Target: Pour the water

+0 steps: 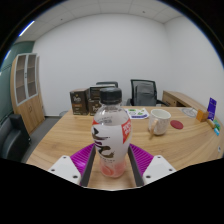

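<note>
A clear plastic bottle (111,135) with a black cap, a white label with dark lettering and pinkish liquid in its lower part stands upright between my fingers. My gripper (112,170) is shut on its lower body, one magenta pad against each side. Its base is just above or on the wooden table (55,135); I cannot tell which. A white cup (159,121) stands on the table beyond the bottle and to the right of it.
A small red-rimmed dish (177,125) lies right of the cup. Dark boxes (80,101) stand at the table's far side, with an office chair (144,92) behind. A wooden cabinet (27,85) is at the left wall.
</note>
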{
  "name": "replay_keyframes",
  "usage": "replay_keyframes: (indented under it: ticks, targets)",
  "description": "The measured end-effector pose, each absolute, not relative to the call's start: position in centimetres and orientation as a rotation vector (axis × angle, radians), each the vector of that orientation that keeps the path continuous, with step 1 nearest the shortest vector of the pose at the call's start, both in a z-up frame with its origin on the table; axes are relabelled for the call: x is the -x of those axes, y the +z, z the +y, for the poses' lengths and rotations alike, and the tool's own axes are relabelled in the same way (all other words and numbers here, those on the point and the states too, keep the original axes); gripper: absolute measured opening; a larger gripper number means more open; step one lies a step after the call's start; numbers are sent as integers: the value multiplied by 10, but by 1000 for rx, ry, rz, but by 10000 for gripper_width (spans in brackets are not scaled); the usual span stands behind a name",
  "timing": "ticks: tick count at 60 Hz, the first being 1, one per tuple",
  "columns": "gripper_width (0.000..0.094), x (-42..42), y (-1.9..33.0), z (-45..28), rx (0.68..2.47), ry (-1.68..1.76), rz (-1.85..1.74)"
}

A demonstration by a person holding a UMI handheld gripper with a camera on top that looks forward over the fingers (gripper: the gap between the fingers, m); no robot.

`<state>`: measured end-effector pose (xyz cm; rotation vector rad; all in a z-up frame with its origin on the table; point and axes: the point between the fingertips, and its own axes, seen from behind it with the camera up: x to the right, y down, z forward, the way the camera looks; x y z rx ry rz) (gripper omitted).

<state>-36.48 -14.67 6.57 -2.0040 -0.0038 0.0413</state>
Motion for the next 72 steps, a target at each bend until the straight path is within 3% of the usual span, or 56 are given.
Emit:
replay_keyframes:
  ticks: [4, 16, 17, 23, 30, 48, 56, 72]
  targets:
    - [490, 363, 62, -135, 1979, 6, -21]
    - [324, 366, 62, -130, 1951, 37, -31]
    - [279, 367, 63, -129, 1953, 36, -40]
    - [276, 374, 75, -125, 1945, 67, -63]
    - [275, 386, 117, -107, 1909, 241, 18]
    - [273, 373, 239, -28, 1637, 1164, 676]
    - [272, 342, 245, 3, 1440, 1514, 1018]
    - [272, 304, 207, 31, 1179, 1854, 1411]
